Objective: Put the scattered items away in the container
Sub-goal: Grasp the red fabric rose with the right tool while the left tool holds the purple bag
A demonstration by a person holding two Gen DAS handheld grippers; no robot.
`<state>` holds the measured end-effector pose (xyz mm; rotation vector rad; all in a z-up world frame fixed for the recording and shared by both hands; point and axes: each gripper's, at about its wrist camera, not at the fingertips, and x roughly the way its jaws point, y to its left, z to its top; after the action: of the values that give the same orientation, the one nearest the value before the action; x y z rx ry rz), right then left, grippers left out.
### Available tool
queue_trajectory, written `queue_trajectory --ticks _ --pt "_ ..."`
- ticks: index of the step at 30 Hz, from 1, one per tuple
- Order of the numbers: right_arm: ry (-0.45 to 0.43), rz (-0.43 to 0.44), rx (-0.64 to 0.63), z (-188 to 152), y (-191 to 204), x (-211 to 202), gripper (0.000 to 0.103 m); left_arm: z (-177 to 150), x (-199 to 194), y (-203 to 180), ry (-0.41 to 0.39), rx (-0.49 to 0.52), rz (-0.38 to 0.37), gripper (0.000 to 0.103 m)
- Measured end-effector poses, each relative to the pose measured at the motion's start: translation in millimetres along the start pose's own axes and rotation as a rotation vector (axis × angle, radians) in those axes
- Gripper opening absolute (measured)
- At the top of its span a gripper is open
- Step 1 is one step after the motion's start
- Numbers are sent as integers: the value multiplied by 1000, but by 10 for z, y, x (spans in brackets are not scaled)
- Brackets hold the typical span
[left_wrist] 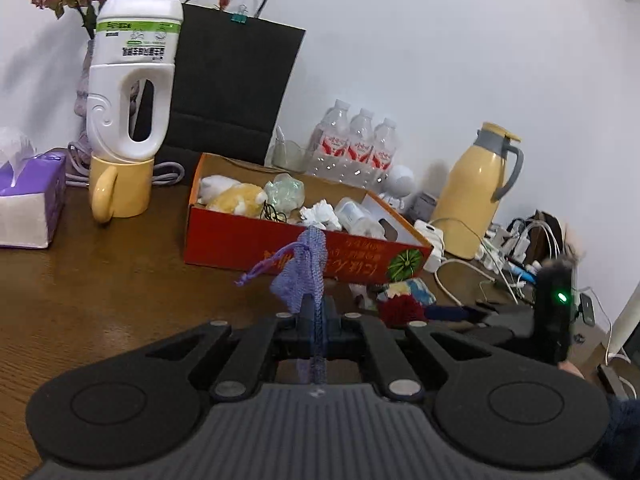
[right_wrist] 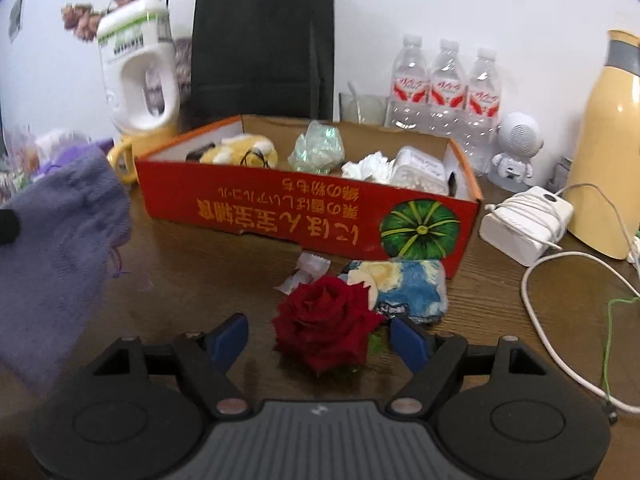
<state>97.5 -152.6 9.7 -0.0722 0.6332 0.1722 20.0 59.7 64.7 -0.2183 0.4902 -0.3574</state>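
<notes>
In the left wrist view, the left claw (left_wrist: 316, 312) sits at lower centre, clenched on a purple knit pouch (left_wrist: 306, 268) that stands up between its fingers, its drawstring trailing to the left. Only this view shows the pouch pinched edge-on, thin and mesh-like. Behind it, mid-frame, the red cardboard box (left_wrist: 280, 244) rests on the brown desk (left_wrist: 100, 280), holding a yellow plush toy (left_wrist: 240, 198), crumpled white paper (left_wrist: 320, 214) and a greenish wrapper (left_wrist: 284, 192). A purple tissue box (left_wrist: 28, 204) lies at far left, seen clearly only here.

In the right wrist view, the right claw (right_wrist: 320, 340) at lower centre is released, its blue fingers (right_wrist: 228, 338) spread either side of a red rose (right_wrist: 326, 320) lying on the desk just in front of the box (right_wrist: 280, 208). The rose is dark crimson and fully open. Just beside it at right lies a blue-and-yellow printed packet (right_wrist: 412, 284), touching the box's front wall. The pouch (right_wrist: 56, 248) appears broad and blurred at left. A white charger (right_wrist: 524, 224) sits at right.
</notes>
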Motion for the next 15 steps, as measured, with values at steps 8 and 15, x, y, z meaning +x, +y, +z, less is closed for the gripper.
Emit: queue_trajectory --ticks 8,15 --pt "17 -15 55 -39 36 10 43 -96 -83 -208 -12 95 98 4" --pt "-57 3 55 -93 224 -475 40 -160 -352 -521 -90 149 82 4"
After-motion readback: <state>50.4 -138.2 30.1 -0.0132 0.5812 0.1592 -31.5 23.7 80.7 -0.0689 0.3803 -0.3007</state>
